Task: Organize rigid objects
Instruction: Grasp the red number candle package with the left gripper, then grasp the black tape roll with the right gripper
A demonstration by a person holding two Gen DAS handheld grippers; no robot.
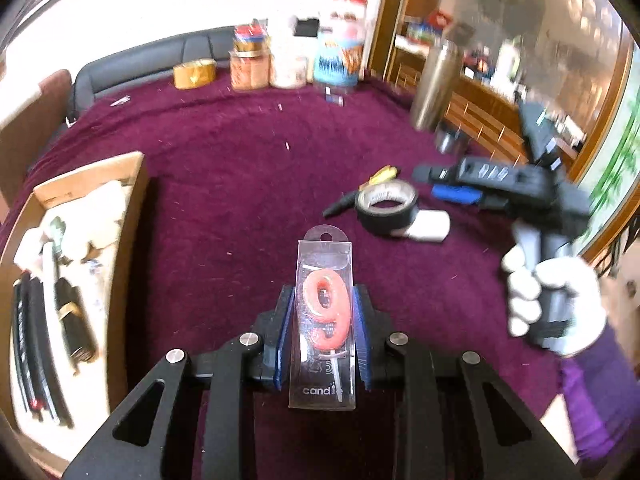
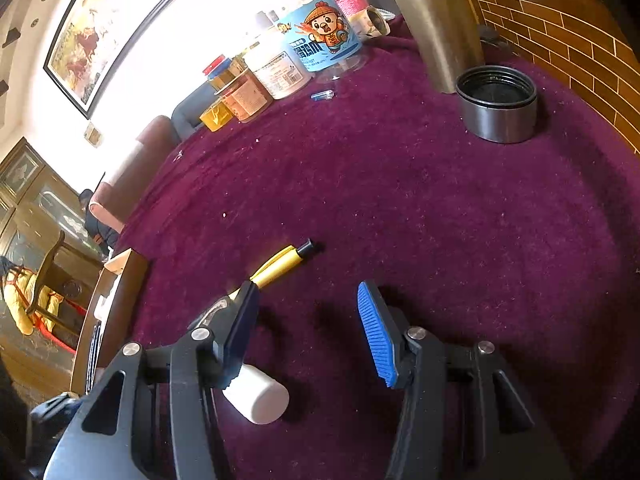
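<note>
My left gripper (image 1: 323,312) is shut on a clear candle pack (image 1: 325,320) with a red number 9 inside, held above the purple cloth. A cardboard box (image 1: 128,216) with dark tools and white pieces lies to its left. My right gripper (image 2: 308,328) is open and empty, low over the cloth; it also shows in the left wrist view (image 1: 448,184). Near it lie a black tape roll (image 1: 386,210), a white cylinder (image 2: 258,398) and a yellow pen (image 2: 282,264). The left finger (image 2: 240,332) covers part of the tape roll.
A steel flask (image 2: 436,20) and its cup lid (image 2: 498,106) stand at the far right. Jars and tubs (image 2: 280,68) line the back edge, with a small blue cap (image 2: 322,94) before them. The purple cloth (image 2: 400,208) covers the table.
</note>
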